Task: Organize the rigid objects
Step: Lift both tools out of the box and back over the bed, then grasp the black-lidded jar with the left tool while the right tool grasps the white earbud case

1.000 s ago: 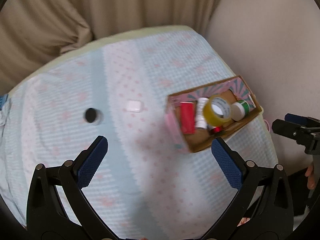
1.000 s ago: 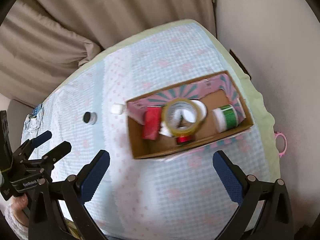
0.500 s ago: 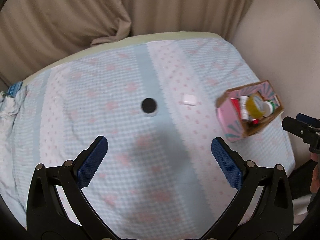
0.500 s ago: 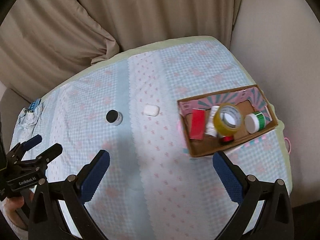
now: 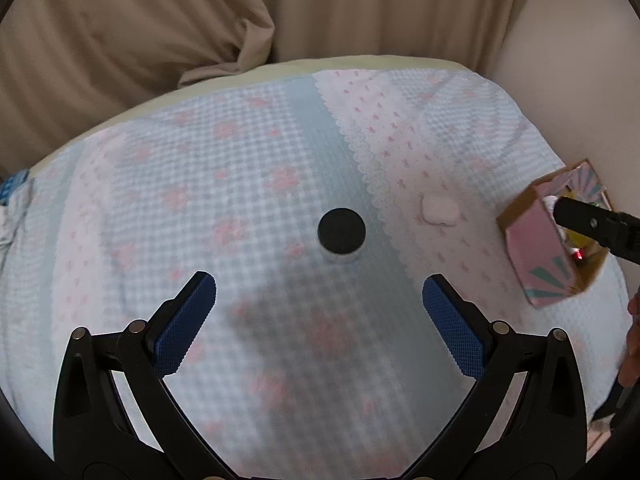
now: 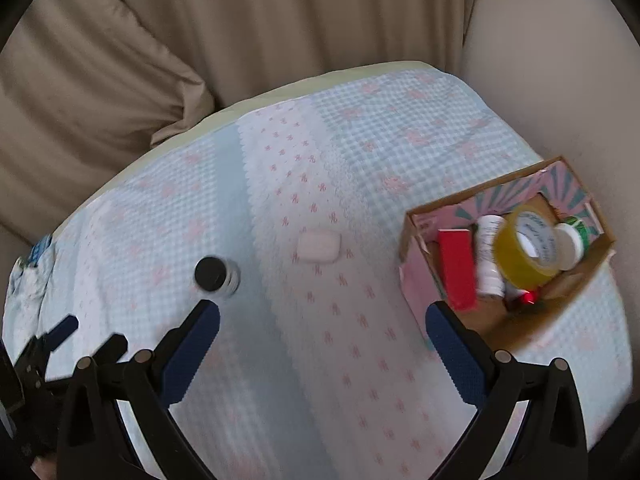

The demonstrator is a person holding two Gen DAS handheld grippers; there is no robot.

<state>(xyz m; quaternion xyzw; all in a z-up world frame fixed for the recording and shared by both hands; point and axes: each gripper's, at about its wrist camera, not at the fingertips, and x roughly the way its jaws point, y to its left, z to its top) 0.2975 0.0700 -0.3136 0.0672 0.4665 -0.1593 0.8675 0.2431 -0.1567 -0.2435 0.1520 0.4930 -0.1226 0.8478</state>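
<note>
A small jar with a black lid (image 5: 341, 231) stands on the patterned cloth, just ahead of my open, empty left gripper (image 5: 319, 292); it also shows in the right wrist view (image 6: 214, 275). A white rounded case (image 5: 439, 210) (image 6: 319, 245) lies to its right. A pink cardboard box (image 6: 416, 276) (image 5: 536, 248) at the right holds a red box (image 6: 457, 268), a white bottle (image 6: 490, 256), a yellow tape roll (image 6: 528, 246) and a green-labelled jar (image 6: 572, 238). My right gripper (image 6: 322, 322) is open and empty, above the cloth between jar and box.
The table (image 5: 240, 76) has a pale green edge under the cloth. Beige curtains (image 5: 160, 32) hang behind it and a wall (image 6: 560, 60) is at the right. A blue-patterned cloth item (image 6: 34, 254) lies at the left edge. The left gripper shows at lower left in the right wrist view (image 6: 60, 340).
Both grippers have swung left away from the box. The black-lidded jar is now centred ahead of the left gripper and larger; the box has slid to the right edge of both views.
</note>
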